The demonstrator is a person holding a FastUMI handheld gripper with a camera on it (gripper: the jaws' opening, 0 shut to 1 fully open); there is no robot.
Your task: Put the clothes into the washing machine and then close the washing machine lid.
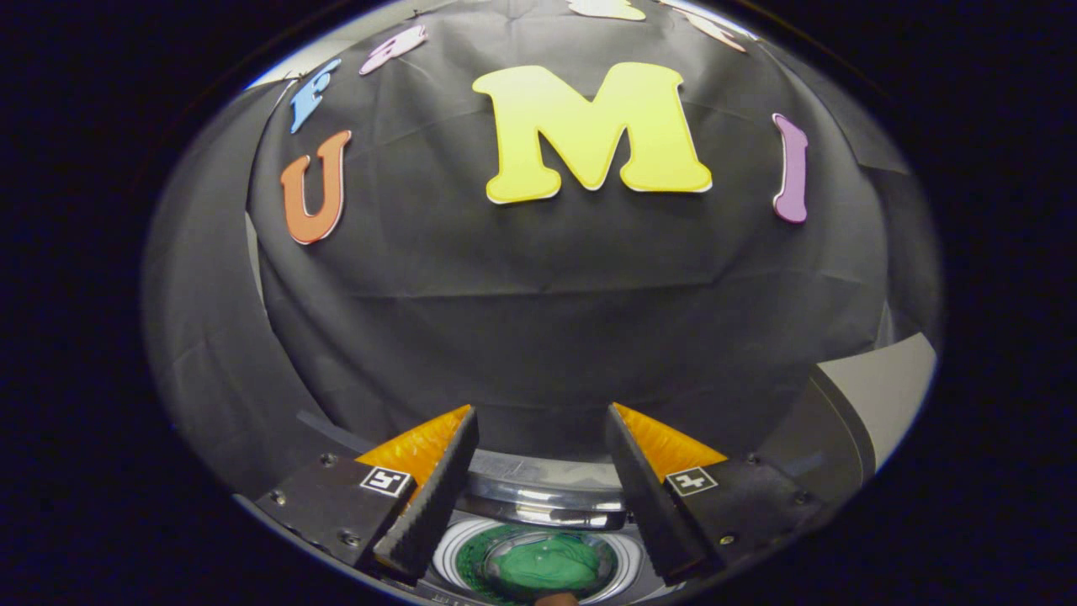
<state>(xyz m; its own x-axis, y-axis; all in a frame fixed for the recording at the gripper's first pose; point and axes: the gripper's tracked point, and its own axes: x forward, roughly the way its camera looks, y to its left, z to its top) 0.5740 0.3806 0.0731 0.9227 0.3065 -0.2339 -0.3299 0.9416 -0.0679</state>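
Green clothes (547,562) bunched inside washing machine (538,497) drum, seen through round opening with chrome rim, low between the two fingers. Hand-held gripper (538,488) spread wide, nothing between fingers, poised above opening. Black ribbed pads (429,505) face inward, orange backing behind each, small square marker on each finger base. Black cloth wall beyond fingers. Pale grey curved panel (883,396) off to right, likely machine lid, cannot tell for sure.
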